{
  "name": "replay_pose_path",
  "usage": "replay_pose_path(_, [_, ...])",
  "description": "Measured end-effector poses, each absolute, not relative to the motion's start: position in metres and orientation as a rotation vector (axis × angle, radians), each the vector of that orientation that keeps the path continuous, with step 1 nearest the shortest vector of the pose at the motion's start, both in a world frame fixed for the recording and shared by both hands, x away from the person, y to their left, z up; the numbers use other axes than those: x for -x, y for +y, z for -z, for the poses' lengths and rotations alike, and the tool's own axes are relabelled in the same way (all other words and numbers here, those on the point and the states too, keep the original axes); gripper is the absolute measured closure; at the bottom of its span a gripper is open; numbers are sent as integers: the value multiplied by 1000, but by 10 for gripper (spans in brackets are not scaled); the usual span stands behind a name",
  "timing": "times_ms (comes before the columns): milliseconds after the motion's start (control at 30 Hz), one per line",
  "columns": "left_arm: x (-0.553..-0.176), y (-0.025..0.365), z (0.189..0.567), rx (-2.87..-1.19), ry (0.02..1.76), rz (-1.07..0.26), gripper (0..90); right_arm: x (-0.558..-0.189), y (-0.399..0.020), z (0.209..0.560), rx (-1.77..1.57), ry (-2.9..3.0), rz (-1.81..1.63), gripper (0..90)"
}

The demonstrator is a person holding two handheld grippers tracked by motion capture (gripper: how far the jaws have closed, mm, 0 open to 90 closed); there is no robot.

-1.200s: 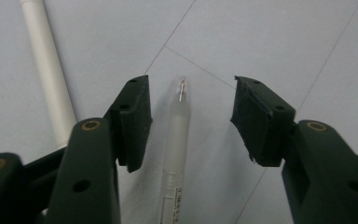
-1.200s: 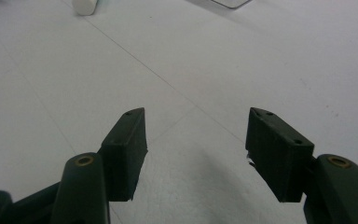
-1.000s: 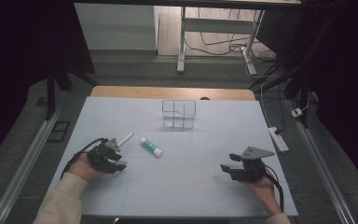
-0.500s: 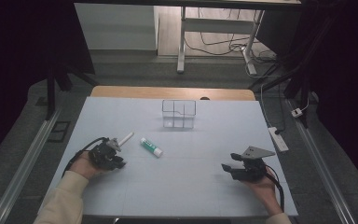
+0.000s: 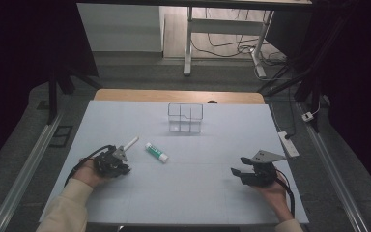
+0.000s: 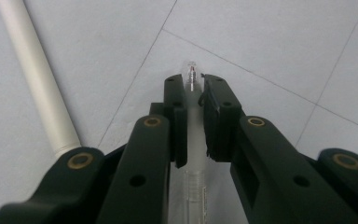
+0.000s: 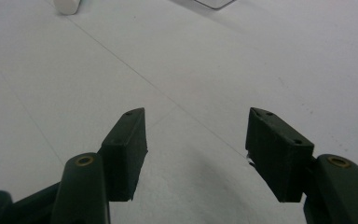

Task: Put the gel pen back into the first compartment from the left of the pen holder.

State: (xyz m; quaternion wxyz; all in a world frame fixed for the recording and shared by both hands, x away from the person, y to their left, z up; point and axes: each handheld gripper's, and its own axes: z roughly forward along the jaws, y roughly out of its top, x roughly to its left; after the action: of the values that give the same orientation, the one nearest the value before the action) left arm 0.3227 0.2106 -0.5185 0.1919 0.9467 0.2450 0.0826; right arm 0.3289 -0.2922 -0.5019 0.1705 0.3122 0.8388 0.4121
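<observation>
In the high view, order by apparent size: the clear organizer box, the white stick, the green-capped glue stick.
1. clear organizer box
2. white stick and glue stick: alike in length, so unranked.

The table (image 5: 193, 193) was lit evenly and looked pale, while the room around it was very dark. Shadows were soft. The nearest parts in the 2 close views looked a bit blurry.
</observation>
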Motion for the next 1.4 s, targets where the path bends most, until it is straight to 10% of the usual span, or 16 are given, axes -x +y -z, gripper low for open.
replay_pose_path(1400, [-298,237,454,-2354,830,-409,804,-329,-293,501,-890,2354,-1193,383])
